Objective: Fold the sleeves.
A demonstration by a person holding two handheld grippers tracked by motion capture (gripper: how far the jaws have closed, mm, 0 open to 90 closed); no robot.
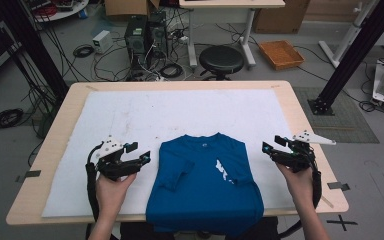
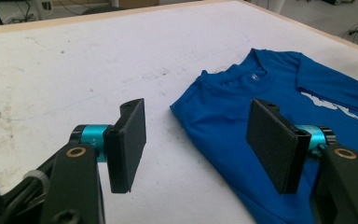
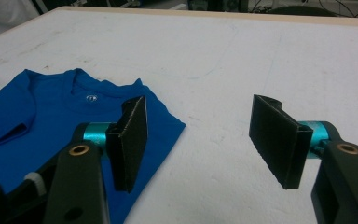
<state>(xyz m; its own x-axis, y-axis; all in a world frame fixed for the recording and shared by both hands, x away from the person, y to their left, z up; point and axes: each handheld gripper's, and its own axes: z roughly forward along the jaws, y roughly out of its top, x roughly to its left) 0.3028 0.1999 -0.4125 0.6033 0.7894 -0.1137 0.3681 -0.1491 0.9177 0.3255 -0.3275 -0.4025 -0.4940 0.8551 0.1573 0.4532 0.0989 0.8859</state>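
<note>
A blue T-shirt with a white chest print lies on the white mat, both sleeves folded in over its front and its hem hanging over the table's near edge. My left gripper hovers just left of the shirt's shoulder, jaws wide apart with nothing between them. In the left gripper view the shirt spreads to the right under the right jaw. My right gripper sits just right of the shirt, open and empty. In the right gripper view the shirt's collar and shoulder lie beneath the left jaw.
A white mat covers most of the wooden table. Beyond the far edge stand a black stool, computer towers, loose cables and an orange tray on the floor. A black frame post rises at the right.
</note>
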